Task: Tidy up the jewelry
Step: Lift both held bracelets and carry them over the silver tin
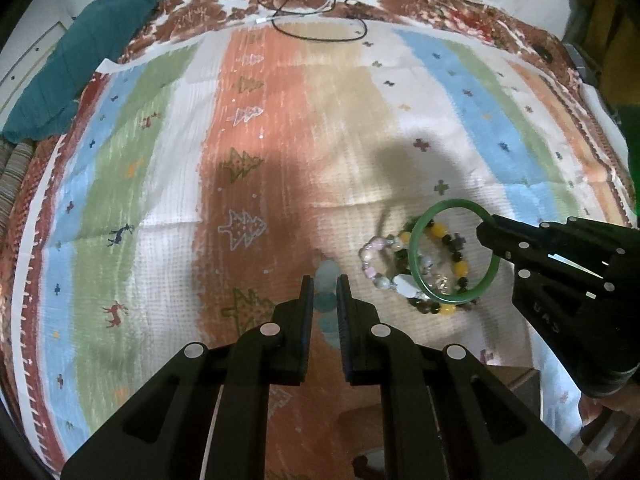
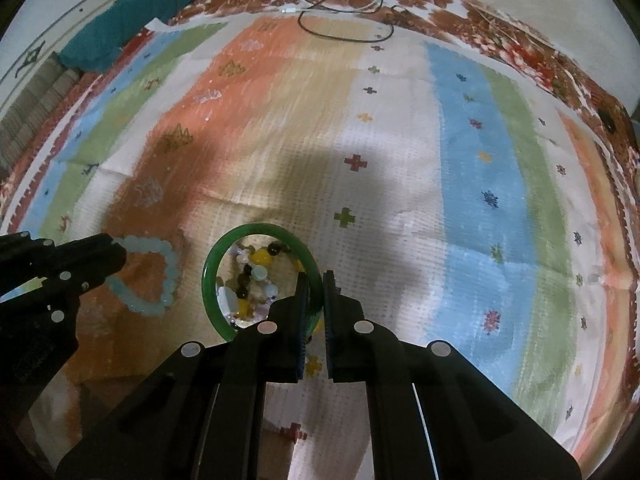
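Right gripper (image 2: 315,280) pinching the green bangle (image 2: 256,236), lifted up over the bead pile (image 1: 404,268) at 4 o'clock on the striped cloth (image 1: 280,120). Left gripper (image 1: 325,286) closed on the pale blue bracelet (image 2: 160,276), at 9 o'clock from the bangle.

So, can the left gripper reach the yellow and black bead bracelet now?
Probably not: the left gripper is shut on the pale blue bracelet, and the green bangle, held by the right gripper, hangs over the bead bracelet.

Black fingers (image 1: 307,300), white round screws (image 1: 269,329)
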A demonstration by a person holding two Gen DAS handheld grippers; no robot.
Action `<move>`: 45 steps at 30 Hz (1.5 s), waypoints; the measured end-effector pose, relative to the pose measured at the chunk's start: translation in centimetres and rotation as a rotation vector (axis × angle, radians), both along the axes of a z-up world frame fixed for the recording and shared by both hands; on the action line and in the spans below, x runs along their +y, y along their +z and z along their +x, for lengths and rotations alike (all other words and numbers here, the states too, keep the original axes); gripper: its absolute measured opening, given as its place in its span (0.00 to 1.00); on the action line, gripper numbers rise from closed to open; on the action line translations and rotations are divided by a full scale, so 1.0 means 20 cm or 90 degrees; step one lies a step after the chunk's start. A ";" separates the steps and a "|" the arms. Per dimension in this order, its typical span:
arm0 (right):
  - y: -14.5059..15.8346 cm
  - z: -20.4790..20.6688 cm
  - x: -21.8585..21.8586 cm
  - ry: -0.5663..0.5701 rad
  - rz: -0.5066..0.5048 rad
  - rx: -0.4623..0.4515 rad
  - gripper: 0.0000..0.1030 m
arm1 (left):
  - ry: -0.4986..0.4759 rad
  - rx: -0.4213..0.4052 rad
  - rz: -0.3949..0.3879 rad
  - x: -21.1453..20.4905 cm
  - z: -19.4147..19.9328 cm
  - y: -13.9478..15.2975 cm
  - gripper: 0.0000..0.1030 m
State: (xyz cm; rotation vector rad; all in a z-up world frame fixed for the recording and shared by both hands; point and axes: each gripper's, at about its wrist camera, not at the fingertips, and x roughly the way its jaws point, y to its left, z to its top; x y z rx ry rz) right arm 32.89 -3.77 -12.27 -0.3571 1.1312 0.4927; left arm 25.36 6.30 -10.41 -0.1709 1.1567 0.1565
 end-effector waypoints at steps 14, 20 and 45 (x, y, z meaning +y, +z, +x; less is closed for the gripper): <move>0.07 -0.07 -0.08 -0.021 0.020 -0.005 0.08 | -0.009 -0.032 -0.003 -0.06 -0.08 0.12 0.11; 0.12 -0.11 -0.11 -0.023 0.040 -0.010 0.08 | -0.016 -0.057 -0.003 -0.09 -0.14 0.21 0.11; 0.30 -0.37 -0.19 -0.015 0.088 -0.041 0.08 | -0.046 -0.144 -0.030 -0.24 -0.45 0.45 0.11</move>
